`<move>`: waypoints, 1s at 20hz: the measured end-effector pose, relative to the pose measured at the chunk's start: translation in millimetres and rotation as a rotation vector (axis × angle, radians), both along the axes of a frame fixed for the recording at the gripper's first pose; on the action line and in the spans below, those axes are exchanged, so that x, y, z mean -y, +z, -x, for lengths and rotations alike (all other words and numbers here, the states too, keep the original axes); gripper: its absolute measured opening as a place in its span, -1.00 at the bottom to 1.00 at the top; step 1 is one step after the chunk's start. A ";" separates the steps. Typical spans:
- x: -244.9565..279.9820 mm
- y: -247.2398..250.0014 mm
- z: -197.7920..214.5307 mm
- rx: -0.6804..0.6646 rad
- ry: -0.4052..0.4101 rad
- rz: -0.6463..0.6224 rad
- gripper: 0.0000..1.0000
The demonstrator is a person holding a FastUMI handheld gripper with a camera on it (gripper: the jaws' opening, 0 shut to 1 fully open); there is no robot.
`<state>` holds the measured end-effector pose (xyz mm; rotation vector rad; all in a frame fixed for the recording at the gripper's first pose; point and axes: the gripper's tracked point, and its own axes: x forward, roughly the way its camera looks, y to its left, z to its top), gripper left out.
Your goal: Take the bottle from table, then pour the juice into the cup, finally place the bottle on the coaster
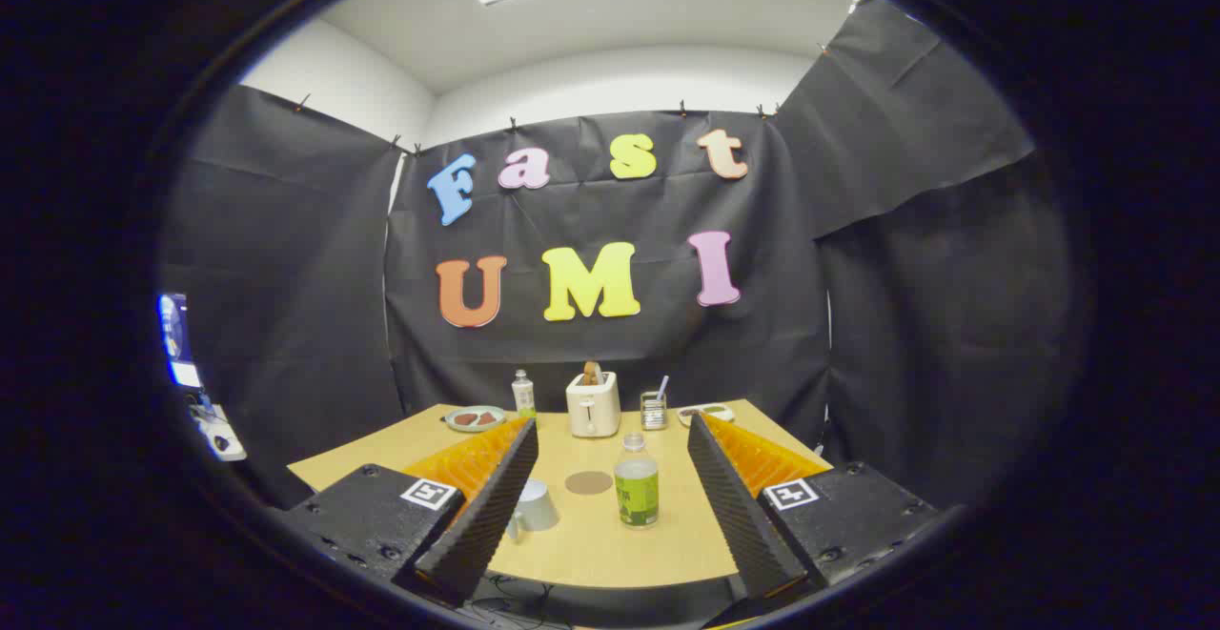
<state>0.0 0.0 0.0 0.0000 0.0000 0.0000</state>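
A clear bottle (636, 482) with a green label and a clear cap stands upright on the wooden table (610, 544), ahead of my fingers and nearer the right one. A pale cup (536, 505) stands to its left, partly hidden behind my left finger (491, 497). A round brown coaster (588, 482) lies flat on the table between cup and bottle, a little farther back. My gripper (610, 439) is open wide, held above the table's near edge, with nothing between the fingers.
Along the table's far edge stand a plate with food (475, 417), a second small bottle (523, 395), a white toaster (593, 403) with bread, a small holder with a utensil (654, 409) and another plate (706, 413). A screen (177, 336) glows at the left.
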 end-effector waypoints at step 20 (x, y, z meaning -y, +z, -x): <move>4.6 -21.1 -16.7 -0.026 -0.029 0.072 1.00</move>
